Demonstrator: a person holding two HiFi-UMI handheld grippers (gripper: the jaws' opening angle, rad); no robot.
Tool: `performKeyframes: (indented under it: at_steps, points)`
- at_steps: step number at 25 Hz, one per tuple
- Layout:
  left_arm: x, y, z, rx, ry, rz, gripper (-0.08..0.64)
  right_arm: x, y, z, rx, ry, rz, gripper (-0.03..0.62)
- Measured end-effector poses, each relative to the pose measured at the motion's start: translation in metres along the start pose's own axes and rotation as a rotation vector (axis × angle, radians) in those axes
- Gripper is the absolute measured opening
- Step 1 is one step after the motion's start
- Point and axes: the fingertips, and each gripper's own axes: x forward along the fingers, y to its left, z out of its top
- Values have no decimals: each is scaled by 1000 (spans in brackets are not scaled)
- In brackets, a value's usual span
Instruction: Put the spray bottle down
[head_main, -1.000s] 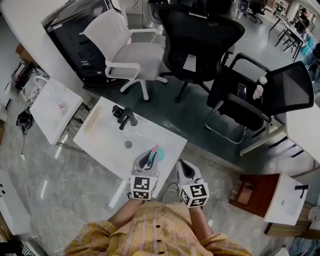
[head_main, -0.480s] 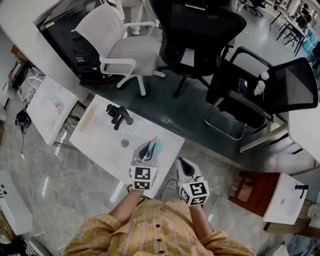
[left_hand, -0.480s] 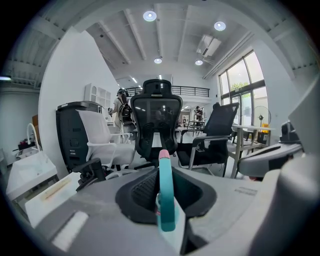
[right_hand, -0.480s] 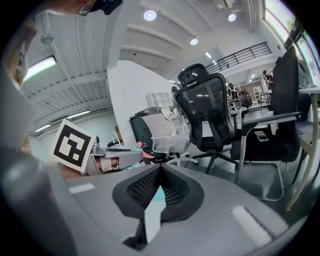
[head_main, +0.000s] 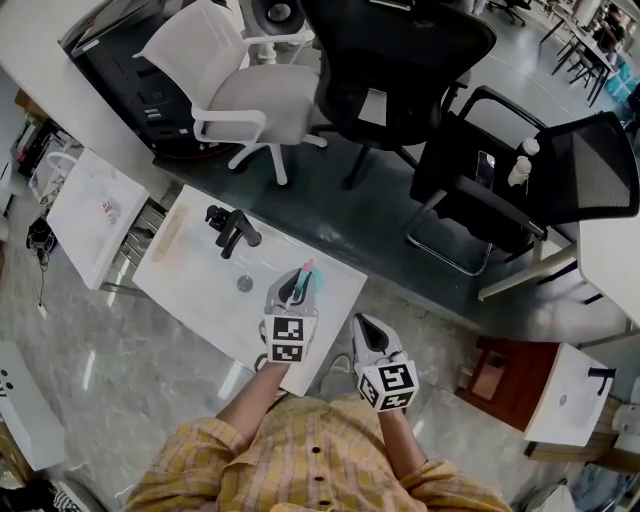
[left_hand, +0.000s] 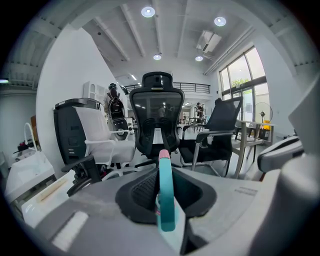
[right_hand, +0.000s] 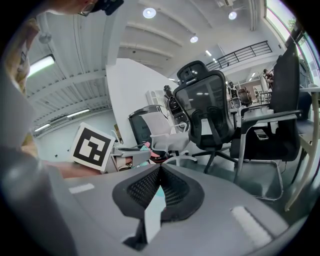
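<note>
A teal spray bottle (head_main: 306, 279) with a pink tip sits between the jaws of my left gripper (head_main: 296, 290), which is shut on it over the near right part of the white table (head_main: 200, 290). Whether the bottle touches the tabletop I cannot tell. In the left gripper view the spray bottle (left_hand: 165, 200) stands upright between the black pads of the left gripper (left_hand: 167, 175). My right gripper (head_main: 363, 327) hangs just off the table's near right corner. The right gripper (right_hand: 160, 167) shows its jaws closed with nothing in them.
A black tool (head_main: 230, 228) and a small round grey thing (head_main: 244, 284) lie on the table's far half. Beyond stand a white office chair (head_main: 240, 95) and two black chairs (head_main: 400, 70) (head_main: 540, 190). A white side table (head_main: 95, 215) is at the left.
My left gripper has carried the spray bottle forward over the table and a little lower. The right gripper has hardly moved.
</note>
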Motion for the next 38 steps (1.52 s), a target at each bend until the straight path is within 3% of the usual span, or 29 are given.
performKeyframes:
  at_steps: [38]
  points:
    - [52,7,-6,-9,47,-35,91,-1,-9,-9,-8,32,-53,2]
